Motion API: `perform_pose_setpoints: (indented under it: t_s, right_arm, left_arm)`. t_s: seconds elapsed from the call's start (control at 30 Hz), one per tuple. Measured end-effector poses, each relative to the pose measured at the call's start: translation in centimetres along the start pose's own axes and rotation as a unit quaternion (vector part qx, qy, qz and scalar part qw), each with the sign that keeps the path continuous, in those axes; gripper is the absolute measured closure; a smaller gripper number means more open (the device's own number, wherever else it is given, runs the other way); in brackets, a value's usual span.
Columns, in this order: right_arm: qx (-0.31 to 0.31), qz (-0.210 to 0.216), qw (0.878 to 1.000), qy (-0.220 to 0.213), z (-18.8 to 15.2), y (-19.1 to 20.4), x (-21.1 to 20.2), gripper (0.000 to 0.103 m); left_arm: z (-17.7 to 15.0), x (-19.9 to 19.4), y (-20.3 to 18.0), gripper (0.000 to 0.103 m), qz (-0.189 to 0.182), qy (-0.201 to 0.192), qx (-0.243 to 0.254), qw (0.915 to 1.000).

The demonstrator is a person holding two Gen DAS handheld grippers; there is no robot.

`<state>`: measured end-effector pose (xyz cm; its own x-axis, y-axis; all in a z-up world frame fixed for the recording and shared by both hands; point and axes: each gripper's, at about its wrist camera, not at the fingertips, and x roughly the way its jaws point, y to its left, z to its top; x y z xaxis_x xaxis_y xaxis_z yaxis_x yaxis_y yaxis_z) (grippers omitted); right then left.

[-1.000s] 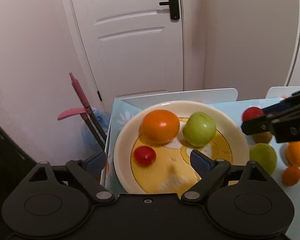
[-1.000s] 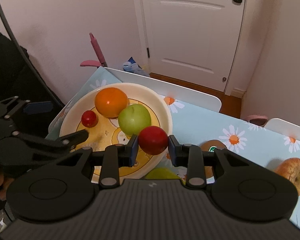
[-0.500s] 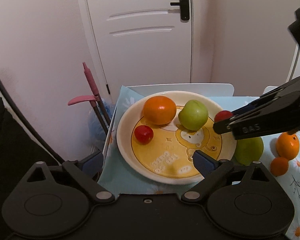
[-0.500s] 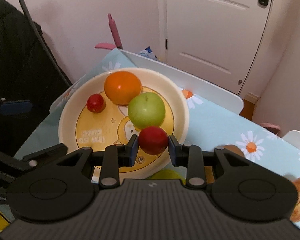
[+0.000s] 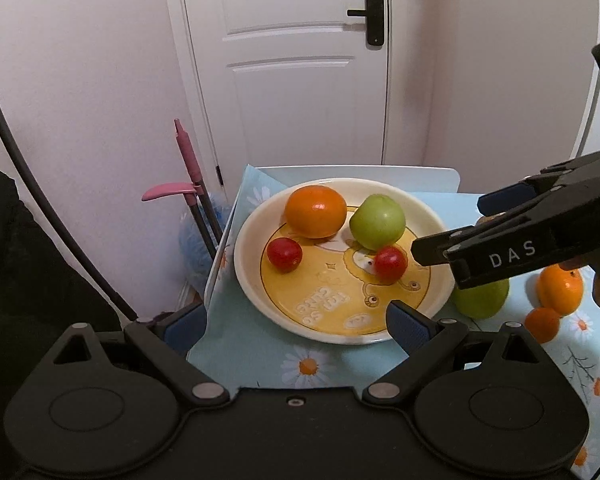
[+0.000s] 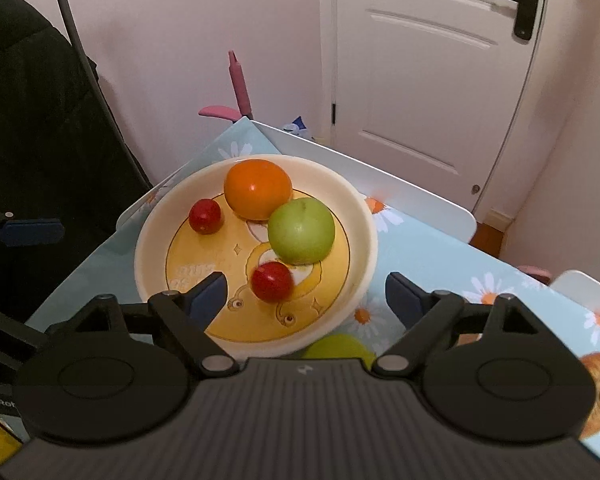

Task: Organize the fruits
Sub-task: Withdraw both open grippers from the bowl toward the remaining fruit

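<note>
A cream plate (image 5: pixel 256 296) (image 6: pixel 152 236) with a yellow cartoon centre holds an orange (image 5: pixel 315 211) (image 6: pixel 258 189), a green apple (image 5: pixel 377 221) (image 6: pixel 301 230) and two small red fruits (image 5: pixel 284 255) (image 6: pixel 205 216). The nearer red fruit (image 5: pixel 389 262) (image 6: pixel 272 281) lies by the apple. My right gripper (image 6: pixel 306 298) is open and empty just above it; it shows in the left wrist view (image 5: pixel 448 236). My left gripper (image 5: pixel 296 322) is open and empty at the plate's near-left edge.
On the daisy tablecloth (image 5: pixel 260 360) right of the plate lie another green apple (image 5: pixel 480 298) (image 6: pixel 338 350), two oranges (image 5: pixel 560 286) and a brownish fruit (image 6: pixel 598 396). The table's left edge (image 5: pixel 216 264) drops off; a pink-handled tool (image 5: pixel 186 168) and a door (image 5: pixel 292 60) are behind.
My right gripper has opened and let go of the red fruit, which now lies on the plate by the green apple. My left gripper has drawn back from the plate.
</note>
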<state>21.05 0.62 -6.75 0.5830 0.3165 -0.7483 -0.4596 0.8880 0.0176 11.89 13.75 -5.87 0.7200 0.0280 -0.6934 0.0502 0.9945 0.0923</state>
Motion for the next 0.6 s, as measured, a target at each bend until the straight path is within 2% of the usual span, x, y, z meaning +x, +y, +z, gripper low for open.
perform_pose_setpoints:
  t_s: [0.4,0.6]
  right_arm:
    - [0.045,-0.021,0.998,-0.024,-1.3,0.5,-5.6,0.002]
    - [0.078,-0.05,0.995,-0.043,-2.8,-0.1,-9.3,0.002]
  left_arm:
    - [0.8,-3.2,0.2,0.005,-0.012,-0.023,0.002,0.9997]
    - [1.3,-4.7,-0.5,0.004,-0.026,-0.039,0.019,0.9987]
